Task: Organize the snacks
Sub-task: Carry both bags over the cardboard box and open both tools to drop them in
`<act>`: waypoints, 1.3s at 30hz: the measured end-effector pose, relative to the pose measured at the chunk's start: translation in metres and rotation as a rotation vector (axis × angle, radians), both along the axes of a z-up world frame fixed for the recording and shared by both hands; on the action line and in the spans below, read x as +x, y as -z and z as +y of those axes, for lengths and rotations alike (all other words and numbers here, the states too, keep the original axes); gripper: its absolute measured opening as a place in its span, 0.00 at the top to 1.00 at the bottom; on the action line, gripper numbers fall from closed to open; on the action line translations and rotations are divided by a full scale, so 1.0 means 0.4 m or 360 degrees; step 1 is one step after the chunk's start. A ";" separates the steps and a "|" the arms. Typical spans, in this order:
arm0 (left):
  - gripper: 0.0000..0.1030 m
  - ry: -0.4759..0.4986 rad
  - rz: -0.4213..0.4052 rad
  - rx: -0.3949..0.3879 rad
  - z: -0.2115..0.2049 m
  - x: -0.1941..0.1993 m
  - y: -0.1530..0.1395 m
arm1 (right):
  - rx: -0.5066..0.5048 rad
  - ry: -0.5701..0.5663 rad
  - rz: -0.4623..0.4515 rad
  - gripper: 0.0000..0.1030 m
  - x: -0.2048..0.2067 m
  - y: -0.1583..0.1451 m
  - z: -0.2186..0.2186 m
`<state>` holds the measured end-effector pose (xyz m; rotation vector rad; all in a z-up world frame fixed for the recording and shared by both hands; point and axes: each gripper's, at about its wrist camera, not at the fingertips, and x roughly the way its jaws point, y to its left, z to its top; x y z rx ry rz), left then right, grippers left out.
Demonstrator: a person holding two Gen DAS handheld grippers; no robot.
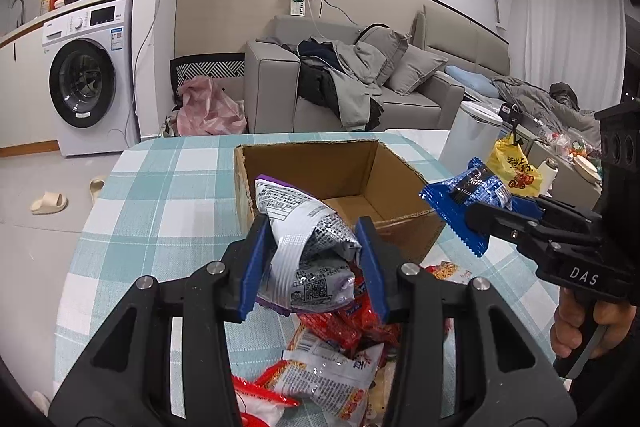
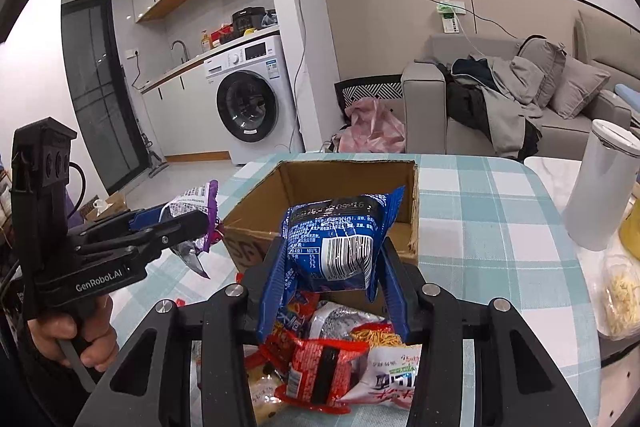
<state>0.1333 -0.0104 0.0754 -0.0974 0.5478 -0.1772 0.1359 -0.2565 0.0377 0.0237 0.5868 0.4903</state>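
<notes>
My left gripper is shut on a silver and purple snack packet, held above the table just in front of the open cardboard box. It also shows in the right wrist view. My right gripper is shut on a blue snack packet, held over the box's near edge. That blue packet shows at the right in the left wrist view. A heap of red and white snack packets lies on the checked tablecloth below both grippers.
The box looks empty inside. A white cylindrical container stands on the table at the right, with a bag of yellow snacks near it. The table's edge curves at the left. A sofa and washing machine stand behind.
</notes>
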 end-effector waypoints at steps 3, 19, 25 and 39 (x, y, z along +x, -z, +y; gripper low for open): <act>0.60 -0.0008 0.0020 0.0014 -0.003 0.027 0.007 | 0.0006 0.0010 0.0007 0.56 0.019 0.007 0.007; 0.60 0.0005 0.0007 0.0040 -0.020 0.133 0.015 | 0.0033 0.0041 0.0065 0.56 0.114 0.038 0.035; 0.60 0.0011 0.0027 0.0042 -0.031 0.172 0.029 | 0.0040 0.0038 0.0088 0.56 0.142 0.045 0.041; 0.59 0.0032 0.0069 0.0085 -0.055 0.245 0.061 | 0.0016 0.0137 0.0135 0.49 0.186 0.092 0.045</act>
